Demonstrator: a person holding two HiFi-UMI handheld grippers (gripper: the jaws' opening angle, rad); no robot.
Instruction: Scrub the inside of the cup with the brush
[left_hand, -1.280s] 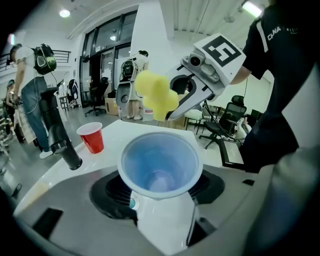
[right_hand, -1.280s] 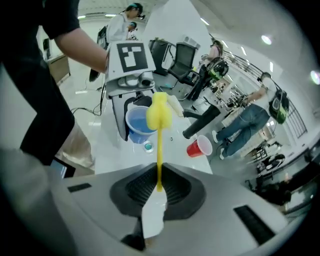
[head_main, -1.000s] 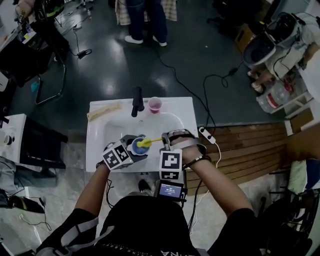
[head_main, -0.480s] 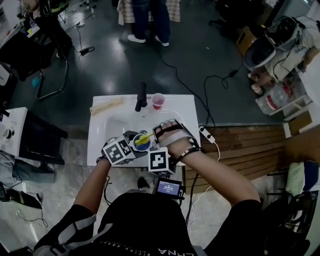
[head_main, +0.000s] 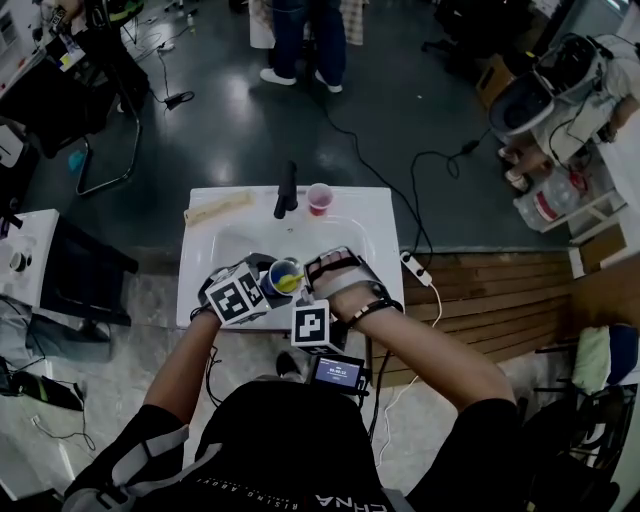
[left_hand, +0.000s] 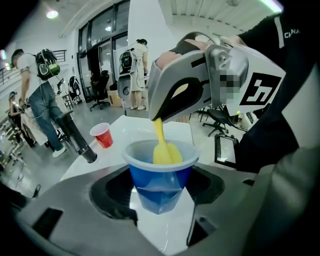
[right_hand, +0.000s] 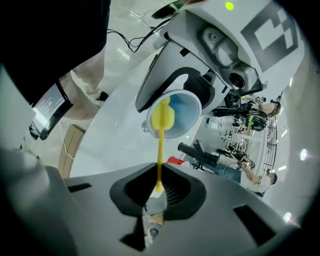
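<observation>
In the left gripper view a blue plastic cup (left_hand: 160, 181) with a white rim sits between the jaws of my left gripper (left_hand: 160, 202), which is shut on its sides. A yellow brush (left_hand: 163, 150) reaches down into the cup from my right gripper (left_hand: 186, 95) above. The right gripper view shows my right gripper (right_hand: 159, 189) shut on the thin handle of the brush (right_hand: 160, 150), whose head is at the mouth of the cup (right_hand: 179, 114). From the head view, the cup (head_main: 274, 272) and brush (head_main: 290, 283) are over the white sink (head_main: 345, 222).
A red cup (head_main: 319, 198) and a black faucet (head_main: 288, 190) stand at the sink's far edge, with a pale strip (head_main: 218, 208) at its far left corner. A person (head_main: 300, 35) stands beyond. A power strip (head_main: 413, 268) lies on the floor to the right.
My right hand has rolled and shifted left, and its marker cube has swung lower left. The brush handle, once lying out to the right, now stands steeper into the cup. The cup stays held.
</observation>
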